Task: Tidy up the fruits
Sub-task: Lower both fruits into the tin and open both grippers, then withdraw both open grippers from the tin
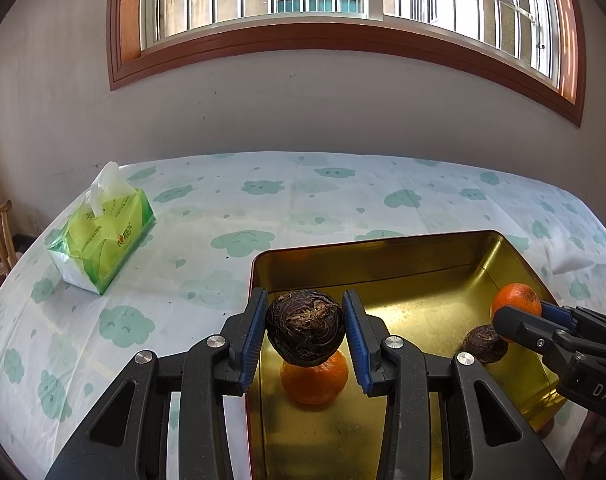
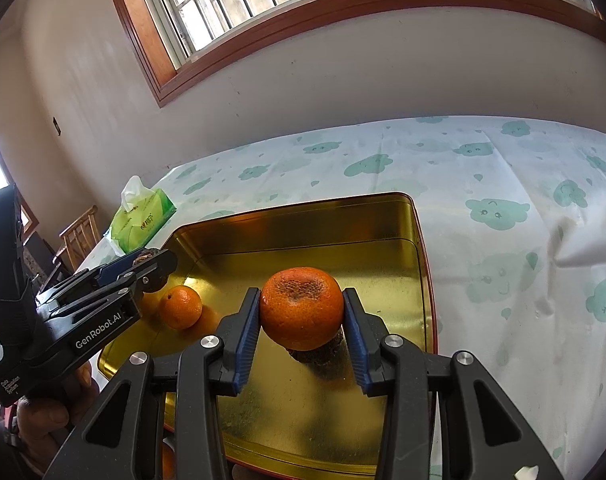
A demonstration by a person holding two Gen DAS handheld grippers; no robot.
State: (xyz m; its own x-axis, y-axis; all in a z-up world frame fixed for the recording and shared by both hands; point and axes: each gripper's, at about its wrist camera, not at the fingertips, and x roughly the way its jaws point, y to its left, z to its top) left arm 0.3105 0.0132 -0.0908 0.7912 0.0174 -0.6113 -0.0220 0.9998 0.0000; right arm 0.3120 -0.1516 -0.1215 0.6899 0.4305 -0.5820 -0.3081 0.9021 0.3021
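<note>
My left gripper (image 1: pixel 305 330) has its jaws closed partway around a dark brown, wrinkled round fruit (image 1: pixel 305 330), the blue pads (image 1: pixel 252 336) pressing it on both sides and holding it above the gold tin tray (image 1: pixel 383 256). Directly beneath that fruit, on the tray floor, lies a small orange (image 1: pixel 314 380).

My right gripper (image 2: pixel 302 308) has its jaws closed partway on a larger orange (image 2: pixel 302 308), gripped at its two flanks with the rough, pitted end facing up. Just under and behind this orange a second dark brown fruit (image 2: pixel 321 354) rests on the tray floor, mostly hidden by the orange.

In the left wrist view the right gripper (image 1: pixel 517 316) reaches in from the right over the tray's right part, with the larger orange (image 1: pixel 515 300) in its jaws and the second dark fruit (image 1: pixel 485 345) below it. In the right wrist view the left gripper (image 2: pixel 145 260) enters from the left, and the small orange (image 2: pixel 180 306) sits just right of it on the tray (image 2: pixel 303 216).

The tray sits on a worktop (image 1: pixel 183 272) covered with a white cloth printed with green clouds. Far out to the left of my left jaws, well apart from the tray, stands a green tissue pack (image 1: pixel 103 236) with a tissue sticking up. Beyond the worktop are a plain wall and a wood-framed barred window (image 1: pixel 323 0).
</note>
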